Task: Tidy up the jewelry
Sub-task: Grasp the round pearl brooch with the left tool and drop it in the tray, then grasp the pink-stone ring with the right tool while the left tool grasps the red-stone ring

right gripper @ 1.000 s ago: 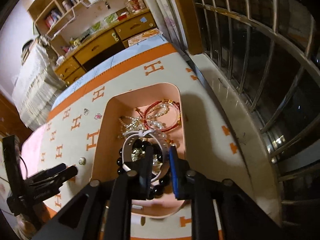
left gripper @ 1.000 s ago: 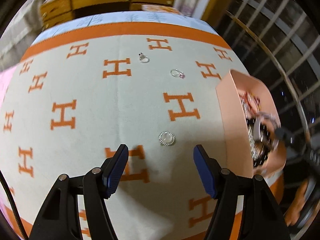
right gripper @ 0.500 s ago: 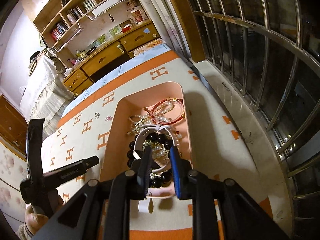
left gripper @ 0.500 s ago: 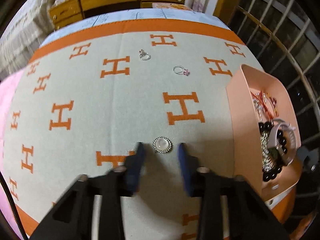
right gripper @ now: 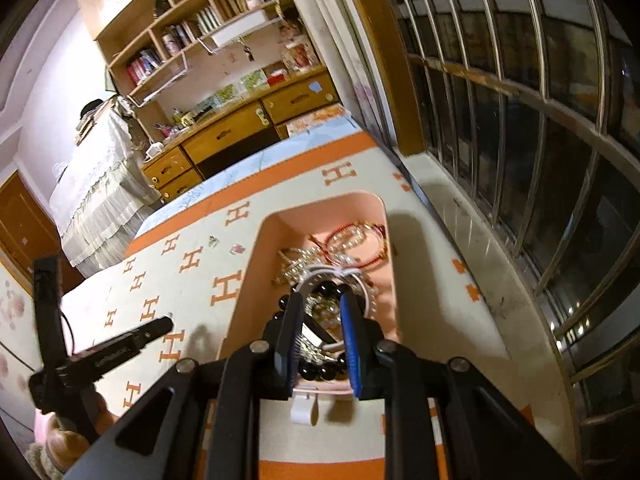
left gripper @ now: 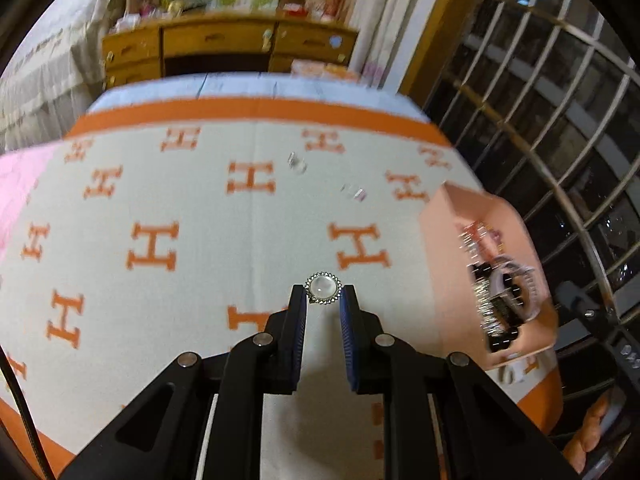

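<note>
Pinching the round pearl brooch (left gripper: 322, 289) in my left gripper (left gripper: 323, 294) above the H-patterned blanket (left gripper: 192, 208), I hold my right gripper (right gripper: 318, 308) narrowed, clasping nothing, over the pink jewelry tray (right gripper: 256, 280).

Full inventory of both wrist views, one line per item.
round brooch: 1, pale stone with silver beaded rim, clamped between the left fingers
rings: 2, silver, loose on the blanket beyond the brooch; second has a pink stone
tray: 1, pink, on the blanket by the window
bracelets: several, red cord, pearl, black bead, piled in the tray
blanket: 1, cream with orange H pattern and border, covers the surface
desk: 1, wooden with drawers, far end
bookshelf: 1, wooden, above the desk
left gripper: shut on the brooch
right gripper: nearly shut, empty, over the tray
</note>
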Demonstrator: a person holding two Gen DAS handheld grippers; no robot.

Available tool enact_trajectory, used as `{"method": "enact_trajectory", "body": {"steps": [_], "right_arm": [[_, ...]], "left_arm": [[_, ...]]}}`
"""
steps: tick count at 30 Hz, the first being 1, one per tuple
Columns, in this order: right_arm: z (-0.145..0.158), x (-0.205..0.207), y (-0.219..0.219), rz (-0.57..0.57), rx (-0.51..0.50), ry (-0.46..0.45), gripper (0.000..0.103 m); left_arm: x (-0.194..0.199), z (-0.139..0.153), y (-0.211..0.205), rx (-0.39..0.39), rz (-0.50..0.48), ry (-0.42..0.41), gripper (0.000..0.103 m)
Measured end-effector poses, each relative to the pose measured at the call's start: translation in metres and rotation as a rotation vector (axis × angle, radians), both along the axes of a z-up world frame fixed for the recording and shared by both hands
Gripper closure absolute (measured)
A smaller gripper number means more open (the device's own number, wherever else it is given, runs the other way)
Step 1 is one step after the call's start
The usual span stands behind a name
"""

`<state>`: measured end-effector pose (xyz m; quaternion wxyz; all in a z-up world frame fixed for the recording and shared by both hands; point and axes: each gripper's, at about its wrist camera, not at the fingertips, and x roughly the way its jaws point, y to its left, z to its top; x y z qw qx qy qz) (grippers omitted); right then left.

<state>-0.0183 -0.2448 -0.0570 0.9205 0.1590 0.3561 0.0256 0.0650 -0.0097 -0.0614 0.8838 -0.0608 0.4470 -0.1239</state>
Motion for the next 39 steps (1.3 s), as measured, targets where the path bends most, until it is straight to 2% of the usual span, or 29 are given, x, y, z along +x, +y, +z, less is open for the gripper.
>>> {"method": "enact_trajectory", "body": {"steps": [3,9,18,20,21,22,23,26,29,32,37,39], "right_arm": [[0.004,-0.001,0.005,0.008,-0.018,-0.019,0.084],[0.01,0.002,-0.001,-0.012,-0.008,-0.028,0.084],[0.014,0.014,-0.011,-0.046,-0.004,-0.005,0.084],[0.013,0.015,-0.01,-0.045,-0.007,0.0,0.084],[0.013,0.016,-0.009,-0.044,-0.013,0.003,0.084],[0.012,0.016,-0.008,-0.042,-0.014,0.004,0.084],[0.013,0.017,-0.007,-0.037,-0.015,0.006,0.084],[0.015,0.023,0.0,-0.009,-0.02,0.011,0.084],[0.025,0.035,0.012,0.043,-0.018,0.01,0.084],[0.04,0.052,0.026,0.106,-0.022,0.007,0.084],[0.07,0.085,0.05,0.198,-0.013,0.004,0.084],[0.077,0.098,0.06,0.221,-0.022,0.009,0.084]], "left_arm": [[-0.003,0.023,-0.014,-0.012,-0.053,-0.049,0.088],[0.012,0.05,-0.061,-0.028,-0.166,-0.066,0.088],[0.051,0.032,-0.121,-0.044,-0.291,0.038,0.087],[0.056,0.026,-0.125,-0.047,-0.306,0.07,0.072],[0.056,0.025,-0.124,-0.046,-0.304,0.072,0.067],[0.057,0.025,-0.123,-0.045,-0.298,0.07,0.058],[0.059,0.026,-0.118,-0.047,-0.286,0.064,0.054],[0.066,0.034,-0.099,-0.045,-0.251,0.05,0.054],[0.079,0.046,-0.073,-0.011,-0.202,0.035,0.054],[0.094,0.06,-0.045,0.044,-0.144,0.023,0.054],[0.117,0.085,0.001,0.074,-0.073,0.013,0.054],[0.124,0.093,0.014,0.094,-0.055,0.0,0.048]]}}
